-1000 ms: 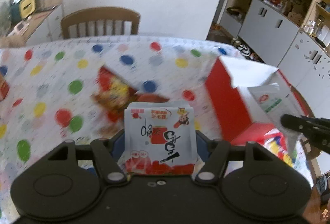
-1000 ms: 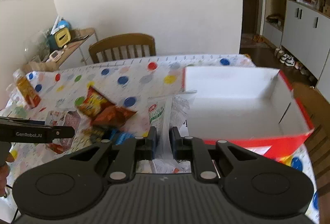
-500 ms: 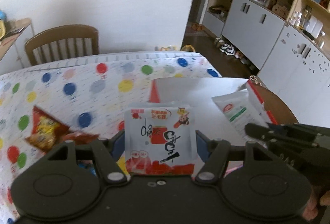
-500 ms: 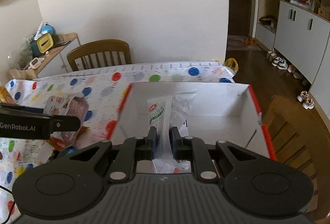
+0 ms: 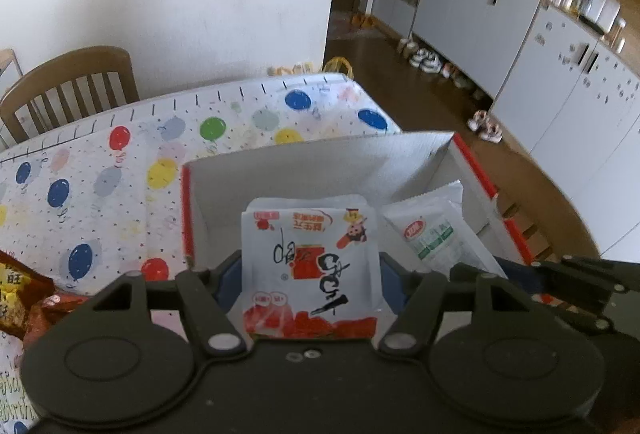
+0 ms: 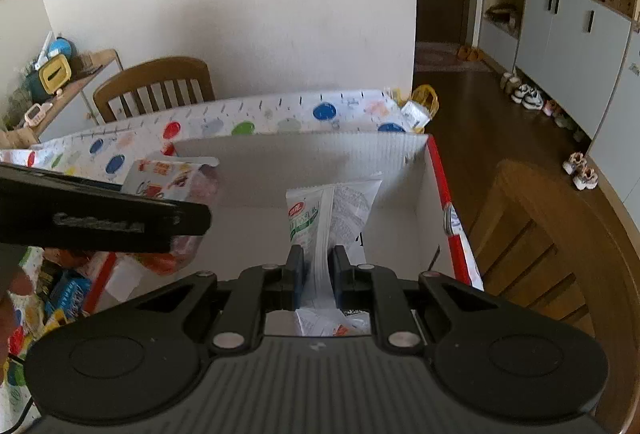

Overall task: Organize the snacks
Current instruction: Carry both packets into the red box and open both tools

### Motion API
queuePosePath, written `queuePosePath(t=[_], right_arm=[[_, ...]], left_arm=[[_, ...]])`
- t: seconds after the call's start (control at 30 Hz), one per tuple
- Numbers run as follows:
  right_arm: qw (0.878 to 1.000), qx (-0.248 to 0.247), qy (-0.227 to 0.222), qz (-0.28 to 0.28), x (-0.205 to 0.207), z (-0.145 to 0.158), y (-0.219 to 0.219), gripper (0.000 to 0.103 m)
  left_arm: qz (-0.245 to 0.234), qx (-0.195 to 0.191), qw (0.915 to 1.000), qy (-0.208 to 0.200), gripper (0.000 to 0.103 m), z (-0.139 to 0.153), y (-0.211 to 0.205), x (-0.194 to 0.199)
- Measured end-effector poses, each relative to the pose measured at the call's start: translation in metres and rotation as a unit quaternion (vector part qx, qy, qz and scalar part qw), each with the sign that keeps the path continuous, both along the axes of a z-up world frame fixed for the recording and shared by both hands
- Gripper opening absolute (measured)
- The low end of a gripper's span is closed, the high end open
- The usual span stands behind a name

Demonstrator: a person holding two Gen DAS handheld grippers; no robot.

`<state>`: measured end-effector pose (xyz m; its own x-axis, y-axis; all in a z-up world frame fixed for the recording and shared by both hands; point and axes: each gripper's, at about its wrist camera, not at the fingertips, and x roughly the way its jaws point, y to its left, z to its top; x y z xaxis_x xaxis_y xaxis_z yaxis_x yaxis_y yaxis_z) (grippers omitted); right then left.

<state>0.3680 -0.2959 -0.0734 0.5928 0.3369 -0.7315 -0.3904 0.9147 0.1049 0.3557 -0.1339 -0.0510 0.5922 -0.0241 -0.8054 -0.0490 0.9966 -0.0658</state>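
Left gripper (image 5: 310, 270) clamped across a flat white snack pouch with red print and black lettering (image 5: 310, 262), held wide by the pack's breadth. Right gripper (image 6: 316, 270) pinched narrow on the seam of a slim white sachet with green lettering (image 6: 320, 218). Both packs poised above the open white cardboard box with red outer walls (image 6: 436, 170), no other snack visible on its pale floor.

Best handled, by the look of it, by lowering each pack close to the box floor before parting the jaws, so neither flutters out or lands on edge. Worth keeping the two grippers apart, one toward each side wall, and laying the packs flat side by side. Release of the thin sachet likely to need a clean, full opening, since the film may cling to the pads.

Further left on the table, an orange-red crinkly snack bag (image 5: 16, 298) and other loose packets awaiting their turn. Beneath all, a white tablecloth with coloured balloon dots (image 5: 120, 170). Beyond, a brown slatted wooden chair (image 6: 156, 86) against a plain white wall, grey cabinets (image 5: 472, 6) along the right, shoes lined on a dark wooden floor.
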Motion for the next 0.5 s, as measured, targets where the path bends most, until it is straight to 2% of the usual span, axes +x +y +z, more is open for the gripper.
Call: queuePosePath(t=[0.2,0.5], right_arm=[[1.000,-0.013,0.021,-0.001,0.015,-0.021,0.000,0.015],[0.998,-0.025,0.050,0.009,0.022,-0.041,0.001,0.015]], left_arm=[[0.005,0.000,0.9994,0.034,0.067,-0.024,-0.008,0.019],[0.002,0.026,0.9966,0.079,0.067,-0.054,-0.018,0.033]])
